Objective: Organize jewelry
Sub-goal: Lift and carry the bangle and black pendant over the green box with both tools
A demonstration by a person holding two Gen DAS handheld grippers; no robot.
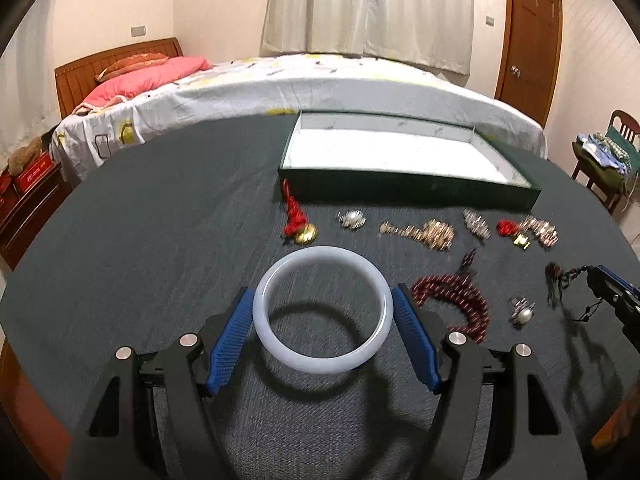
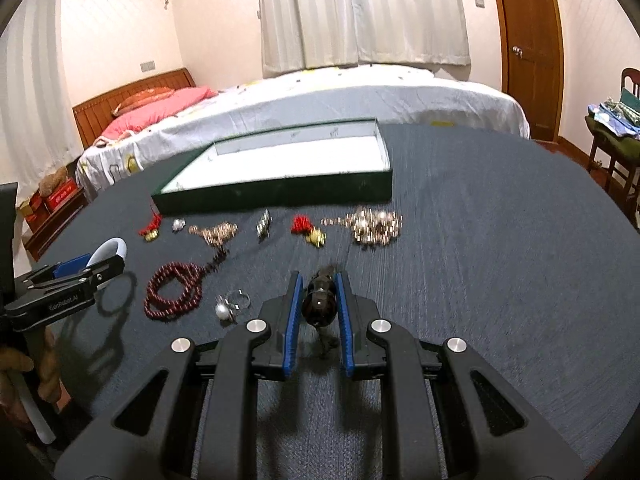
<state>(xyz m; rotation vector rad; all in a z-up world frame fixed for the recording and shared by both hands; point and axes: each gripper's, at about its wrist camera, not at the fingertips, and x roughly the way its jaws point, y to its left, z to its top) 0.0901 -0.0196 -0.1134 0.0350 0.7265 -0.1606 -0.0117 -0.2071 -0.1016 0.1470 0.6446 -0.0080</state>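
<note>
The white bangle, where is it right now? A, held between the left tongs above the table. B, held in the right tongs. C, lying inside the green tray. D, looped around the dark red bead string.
A: the white bangle sits clamped between the blue pads of the left tongs, its shadow on the table below, while the green tray holds nothing.
</note>
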